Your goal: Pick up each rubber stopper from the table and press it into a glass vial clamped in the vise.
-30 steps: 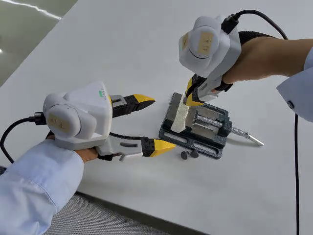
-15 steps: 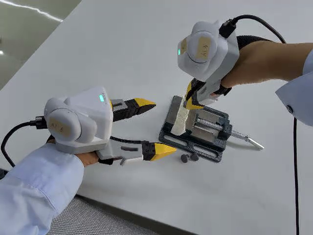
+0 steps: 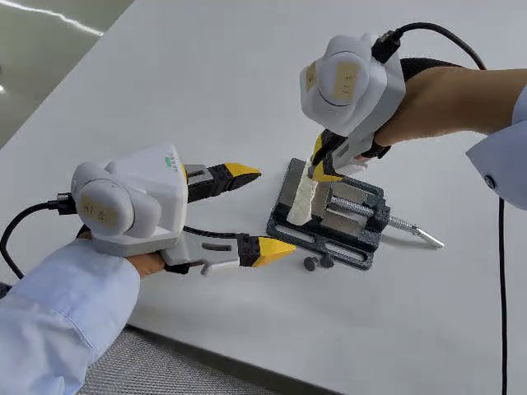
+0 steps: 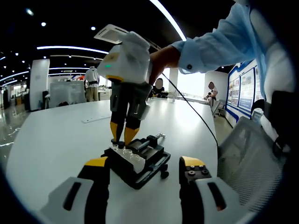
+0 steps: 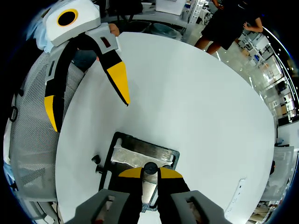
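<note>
Spanning the head view, a white table (image 3: 206, 82) is seen, with everything gathered toward its near side. The left gripper (image 3: 263, 210) is held low at the left, above the table and apart from the vise. Its yellow-tipped jaws are spread wide with nothing between them. They are aimed at the vise, which is framed between them in the left gripper view. The right gripper (image 3: 317, 169) is pointed steeply down over the far end of the vise. In the right gripper view its jaws are drawn together on a small, dark, round stopper (image 5: 150, 167), which is held right over the row of vials.

The vise (image 3: 346, 247) is dark grey and is laid flat on the table. In the head view its long axis is set from upper left to lower right, with the bare metal screw (image 3: 412, 229) pointing out to the lower right. Between its plates a short row of clear glass vials (image 3: 303, 202) is clamped, stood upright with mouths up. The row is laid across the vise's long axis. Whether the held stopper is touching a vial cannot be told.

Two more stoppers (image 3: 310, 263), small, dark grey and rounded, are seen on the table just beside the near edge of the vise base, close together. Which way they are turned cannot be made out.
</note>
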The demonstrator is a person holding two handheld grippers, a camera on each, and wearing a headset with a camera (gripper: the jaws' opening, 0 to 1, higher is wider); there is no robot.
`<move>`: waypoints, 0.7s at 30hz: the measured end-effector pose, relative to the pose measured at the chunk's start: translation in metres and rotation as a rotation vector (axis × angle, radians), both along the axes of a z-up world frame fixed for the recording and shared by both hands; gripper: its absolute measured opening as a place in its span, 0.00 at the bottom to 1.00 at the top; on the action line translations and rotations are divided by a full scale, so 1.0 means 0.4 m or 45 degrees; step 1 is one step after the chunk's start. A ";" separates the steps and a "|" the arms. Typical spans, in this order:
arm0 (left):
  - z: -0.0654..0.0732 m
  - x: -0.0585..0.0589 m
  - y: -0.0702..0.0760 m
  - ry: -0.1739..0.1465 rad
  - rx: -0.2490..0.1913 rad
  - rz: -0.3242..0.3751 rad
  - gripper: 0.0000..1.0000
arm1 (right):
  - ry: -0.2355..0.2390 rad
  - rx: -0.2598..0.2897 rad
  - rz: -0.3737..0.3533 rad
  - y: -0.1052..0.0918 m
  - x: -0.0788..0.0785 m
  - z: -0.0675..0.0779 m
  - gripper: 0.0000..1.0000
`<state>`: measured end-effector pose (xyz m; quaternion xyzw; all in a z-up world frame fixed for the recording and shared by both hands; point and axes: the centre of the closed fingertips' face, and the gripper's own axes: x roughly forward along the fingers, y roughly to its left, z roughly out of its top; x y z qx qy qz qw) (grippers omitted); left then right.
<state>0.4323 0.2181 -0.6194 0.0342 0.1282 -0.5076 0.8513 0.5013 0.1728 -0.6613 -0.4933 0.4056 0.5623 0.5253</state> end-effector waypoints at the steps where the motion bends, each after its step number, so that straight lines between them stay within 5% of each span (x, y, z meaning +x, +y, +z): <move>1: 0.000 0.000 0.000 -0.001 0.001 0.000 0.57 | -0.001 0.001 0.000 -0.001 0.000 0.000 0.09; 21: 0.003 0.002 0.004 -0.002 -0.001 0.007 0.56 | 0.023 0.078 -0.041 0.006 0.006 0.023 0.01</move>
